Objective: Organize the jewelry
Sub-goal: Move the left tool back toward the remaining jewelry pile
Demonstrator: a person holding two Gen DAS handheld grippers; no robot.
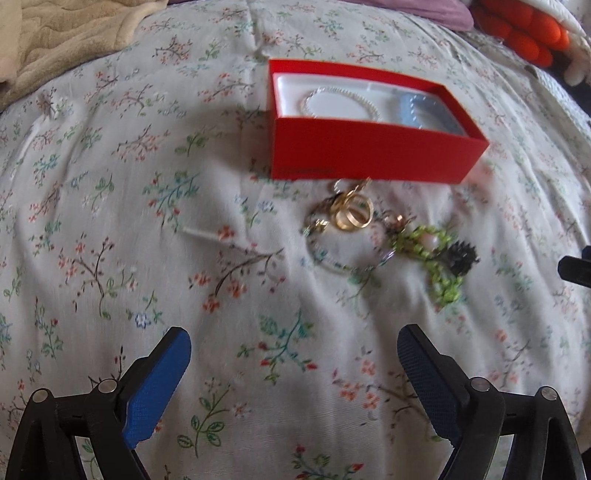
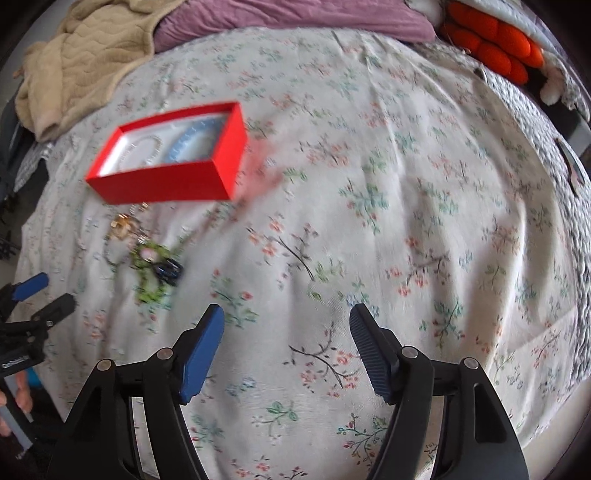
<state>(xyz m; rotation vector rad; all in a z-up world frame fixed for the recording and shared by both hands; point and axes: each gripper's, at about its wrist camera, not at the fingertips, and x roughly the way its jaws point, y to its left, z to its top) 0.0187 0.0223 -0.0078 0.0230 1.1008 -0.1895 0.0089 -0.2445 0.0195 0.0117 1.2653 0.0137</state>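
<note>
Both handheld tools hover empty above a floral bedspread [image 1: 110,221]: the left gripper [image 1: 293,363] gapes wide, the right gripper [image 2: 286,338] stands parted. Loose jewelry [image 1: 369,236] lies just before the red box [image 1: 369,151], which already holds a beaded bracelet [image 1: 340,101].

A big bed is wearing a white sheet [image 2: 369,184] with little flowers. A tan blanket [image 2: 74,62] and purple cover [image 2: 295,18] are lying behind.

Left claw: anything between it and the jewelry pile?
No. Left wrist view shows only bare floral bedspread between the open left claw and the jewelry pile, which lies before the red box.
</note>
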